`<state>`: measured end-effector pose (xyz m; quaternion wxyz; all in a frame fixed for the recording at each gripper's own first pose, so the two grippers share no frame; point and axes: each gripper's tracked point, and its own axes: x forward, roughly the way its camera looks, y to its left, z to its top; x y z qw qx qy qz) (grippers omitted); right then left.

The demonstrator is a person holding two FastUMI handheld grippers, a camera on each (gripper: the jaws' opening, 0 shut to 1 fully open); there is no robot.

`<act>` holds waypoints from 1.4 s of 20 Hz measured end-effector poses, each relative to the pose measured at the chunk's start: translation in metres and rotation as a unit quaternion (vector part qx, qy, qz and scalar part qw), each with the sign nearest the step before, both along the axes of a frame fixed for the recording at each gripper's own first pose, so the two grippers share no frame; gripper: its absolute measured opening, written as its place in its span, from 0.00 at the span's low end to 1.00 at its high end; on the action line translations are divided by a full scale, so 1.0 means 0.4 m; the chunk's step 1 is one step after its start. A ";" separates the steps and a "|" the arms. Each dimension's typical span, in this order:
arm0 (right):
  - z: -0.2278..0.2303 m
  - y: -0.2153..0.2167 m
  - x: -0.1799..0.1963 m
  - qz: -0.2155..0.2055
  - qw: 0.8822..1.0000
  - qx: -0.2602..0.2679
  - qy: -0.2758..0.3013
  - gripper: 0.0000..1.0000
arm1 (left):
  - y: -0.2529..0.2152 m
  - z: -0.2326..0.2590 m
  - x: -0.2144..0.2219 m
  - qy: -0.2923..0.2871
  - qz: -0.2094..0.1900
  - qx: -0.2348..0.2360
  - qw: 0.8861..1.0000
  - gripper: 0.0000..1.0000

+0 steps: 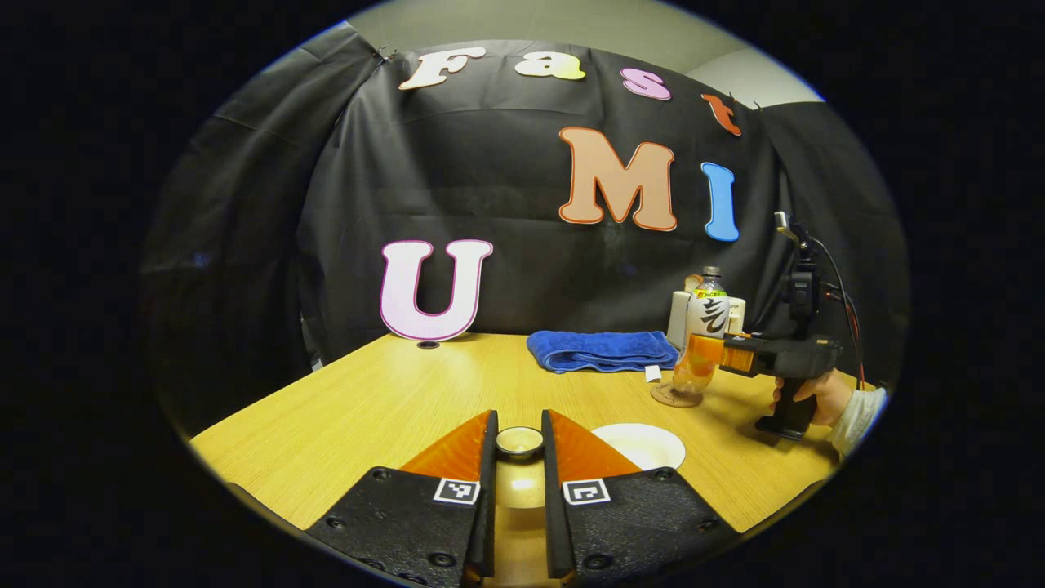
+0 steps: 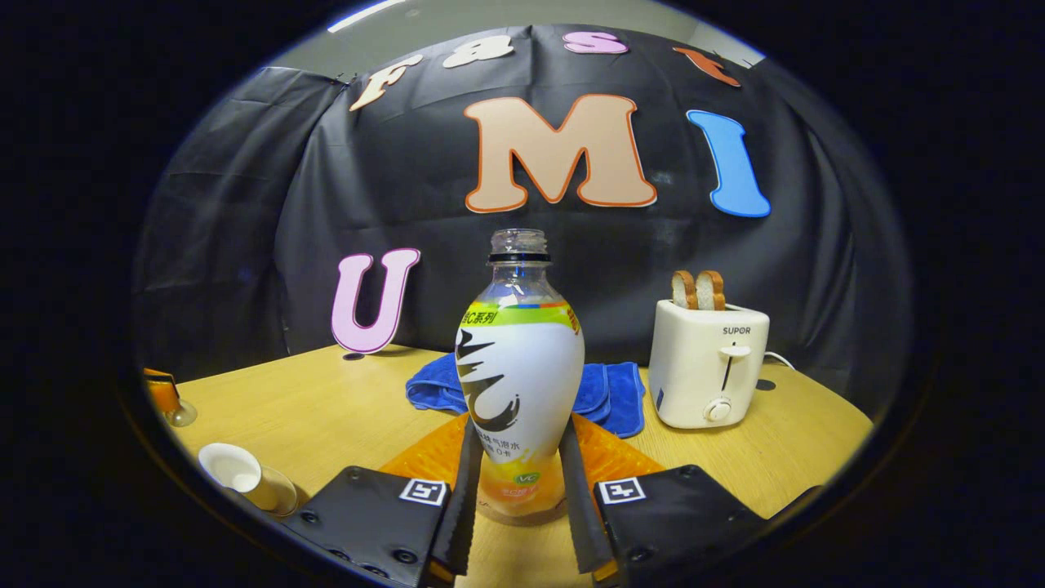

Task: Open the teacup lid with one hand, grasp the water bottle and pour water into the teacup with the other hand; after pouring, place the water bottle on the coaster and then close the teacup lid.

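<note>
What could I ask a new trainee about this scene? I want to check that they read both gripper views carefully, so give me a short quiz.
1. True or false: the water bottle between the right gripper's fingers has its cap on.
2. What sticks out of the top of the toaster? A) a spoon B) two bread slices C) a folded cloth
3. Fill in: the left gripper holds the teacup's ____.

Key: 1 false, the neck is open. 2 B. 3 lid; the teacup stands open on the table.
</note>
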<state>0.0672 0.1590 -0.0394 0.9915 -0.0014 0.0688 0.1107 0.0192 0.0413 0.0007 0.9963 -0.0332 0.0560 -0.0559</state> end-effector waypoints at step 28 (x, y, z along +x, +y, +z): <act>-0.045 0.023 0.005 0.003 1.000 -0.022 0.015 0.79 | -0.039 0.001 0.018 0.000 -0.019 -0.002 1.000 0.22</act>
